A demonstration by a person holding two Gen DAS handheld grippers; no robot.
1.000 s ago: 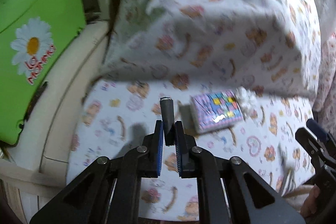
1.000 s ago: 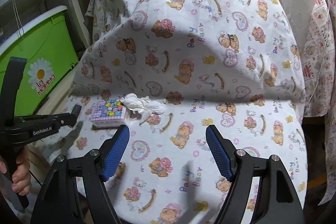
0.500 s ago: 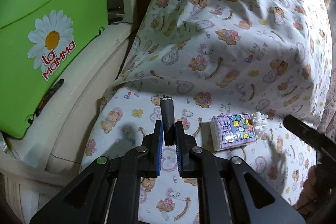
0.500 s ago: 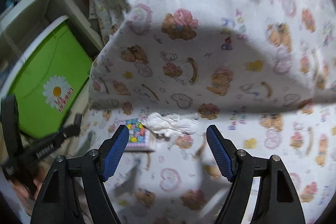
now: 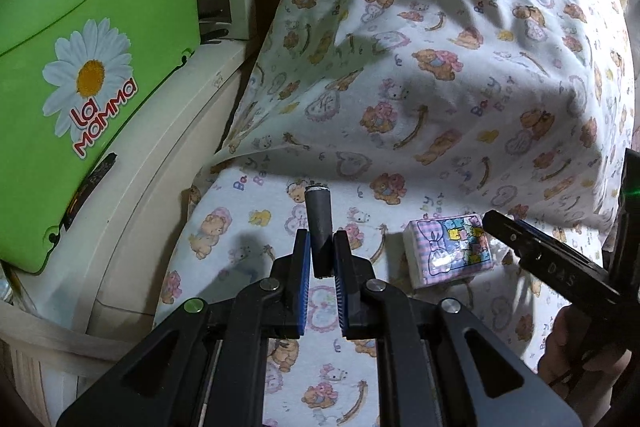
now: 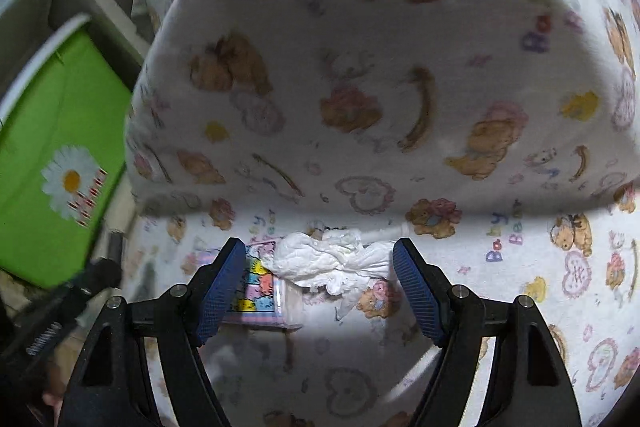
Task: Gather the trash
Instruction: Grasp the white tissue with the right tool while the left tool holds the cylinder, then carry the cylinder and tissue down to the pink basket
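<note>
Right wrist view has the crumpled tissue (image 6: 332,263) lying on the teddy-print sheet (image 6: 400,87), touching the tissue pack (image 6: 260,287) at its 9 o'clock, so it's not picked up yet. Right hand-held gripper (image 6: 318,287) hangs spread wide around it, while left hand-held gripper (image 5: 322,267) is clenched on a dark tube (image 5: 320,227), pointing 12 o'clock

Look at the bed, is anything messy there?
Yes. A crumpled white tissue lies loose on the teddy-bear sheet, touching the tissue pack. The open right tongs sit on either side of it.
</note>
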